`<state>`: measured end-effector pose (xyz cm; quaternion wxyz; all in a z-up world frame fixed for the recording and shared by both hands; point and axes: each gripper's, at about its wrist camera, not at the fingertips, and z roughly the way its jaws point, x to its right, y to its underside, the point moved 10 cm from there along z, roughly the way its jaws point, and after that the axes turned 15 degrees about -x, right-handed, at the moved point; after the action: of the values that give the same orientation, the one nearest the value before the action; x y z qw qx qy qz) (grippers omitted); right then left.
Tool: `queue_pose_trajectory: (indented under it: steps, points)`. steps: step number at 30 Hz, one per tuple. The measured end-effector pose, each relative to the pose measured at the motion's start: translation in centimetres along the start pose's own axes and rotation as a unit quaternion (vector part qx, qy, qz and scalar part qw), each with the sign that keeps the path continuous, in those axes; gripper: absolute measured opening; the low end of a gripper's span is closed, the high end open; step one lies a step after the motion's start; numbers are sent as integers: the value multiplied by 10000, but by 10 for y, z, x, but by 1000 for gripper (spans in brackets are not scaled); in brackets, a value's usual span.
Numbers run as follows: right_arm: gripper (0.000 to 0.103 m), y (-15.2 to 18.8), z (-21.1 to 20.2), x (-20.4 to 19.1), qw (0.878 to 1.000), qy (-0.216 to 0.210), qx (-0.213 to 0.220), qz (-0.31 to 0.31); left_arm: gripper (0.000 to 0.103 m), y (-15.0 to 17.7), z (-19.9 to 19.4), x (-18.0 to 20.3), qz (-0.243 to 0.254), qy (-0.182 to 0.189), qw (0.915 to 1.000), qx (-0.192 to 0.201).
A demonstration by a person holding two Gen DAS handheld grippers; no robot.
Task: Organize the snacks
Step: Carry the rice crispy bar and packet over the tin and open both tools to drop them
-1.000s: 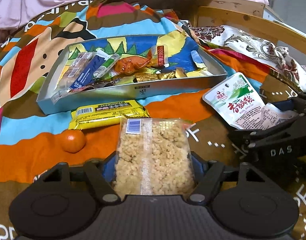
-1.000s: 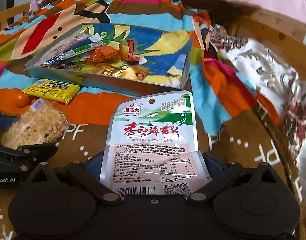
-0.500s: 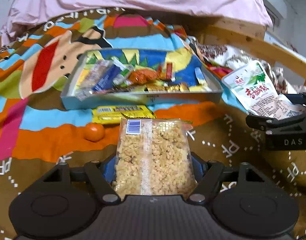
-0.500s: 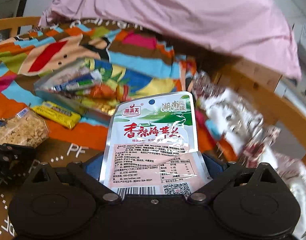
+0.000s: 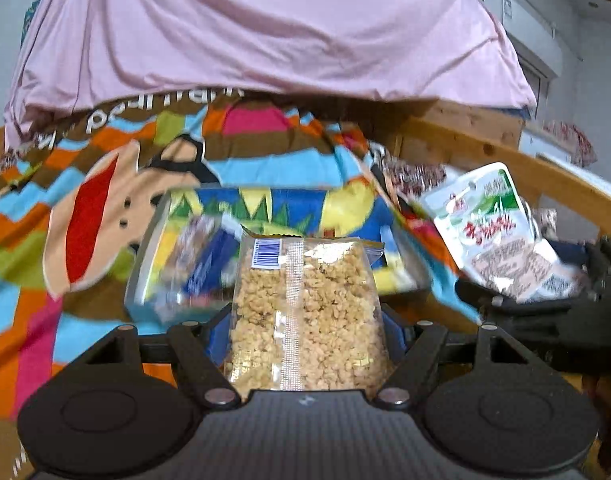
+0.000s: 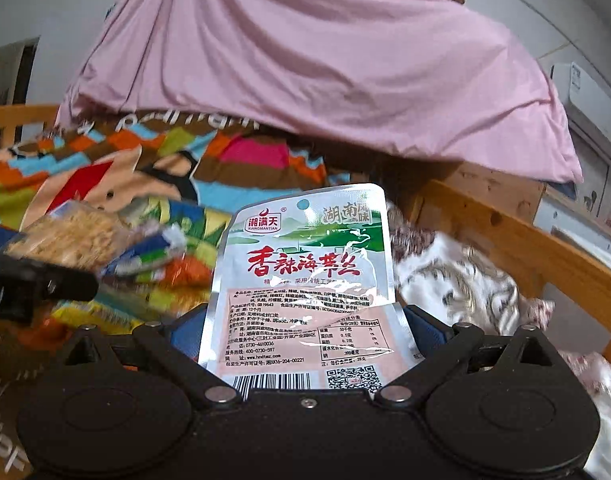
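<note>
My left gripper [image 5: 305, 328] is shut on a clear bag of puffed rice snack [image 5: 305, 312] and holds it up in front of the metal snack tray [image 5: 145, 280]. My right gripper [image 6: 305, 332] is shut on a white and green seaweed packet [image 6: 305, 276] with red Chinese writing. The packet also shows at the right of the left wrist view [image 5: 489, 232], and the rice bag at the left of the right wrist view [image 6: 73, 240]. The tray holds several wrapped snacks [image 5: 205, 264], blurred by motion.
The tray lies on a bright patterned blanket [image 5: 85, 216] on a bed. A pink sheet [image 5: 265, 32] hangs behind. A wooden bed rail [image 6: 517, 240] runs along the right, with a floral cloth [image 6: 457, 280] beside it.
Both grippers have lifted and tilted upward with their packets. The tray now sits lower and closer in view; the yellow bar and the orange have dropped out of sight.
</note>
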<state>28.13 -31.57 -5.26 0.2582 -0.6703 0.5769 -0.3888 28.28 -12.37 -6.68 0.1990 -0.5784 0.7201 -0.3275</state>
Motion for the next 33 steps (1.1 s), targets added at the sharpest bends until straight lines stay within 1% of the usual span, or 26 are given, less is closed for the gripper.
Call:
queue_pose_trajectory:
  steps: [3,8,13,16,20,22,24,26,29,33]
  points:
    - [99,-10,13,4,9997,78,211,72,76,-27,7,-6,-99,8,9999,86]
    - [99,-28,39,9,9984,136,502,210,76,-65,25,-23,-371,144,9991,113]
    - [99,-55,64,7,9963,68,801,299,76,-99,50,-39,-494,66,9986,171]
    - [99,-61,83,1,9965,53,804,220,76,-117,70,-42,-519,-28,9984,211]
    - [99,-62,109,-7,9976,1,679,99,76,-129,101,-43,-572,-68,9982,150]
    - [99,-61,122,-6,9986,0,494,183,76,-132,117,-43,-613,-21,9981,-7]
    - [99,-61,137,-3,9988,-53,265,403,76,-135,134,-42,-649,71,9977,-170]
    - [99,-59,150,-5,9989,-114,28,458,76,-136,148,-43,-732,145,9967,-307]
    - [99,-54,165,-11,9982,-204,-259,510,76,-133,166,-42,-772,148,9953,-560]
    - [99,-46,177,-23,9977,-276,-494,367,76,-126,186,-42,-630,-112,9941,-872]
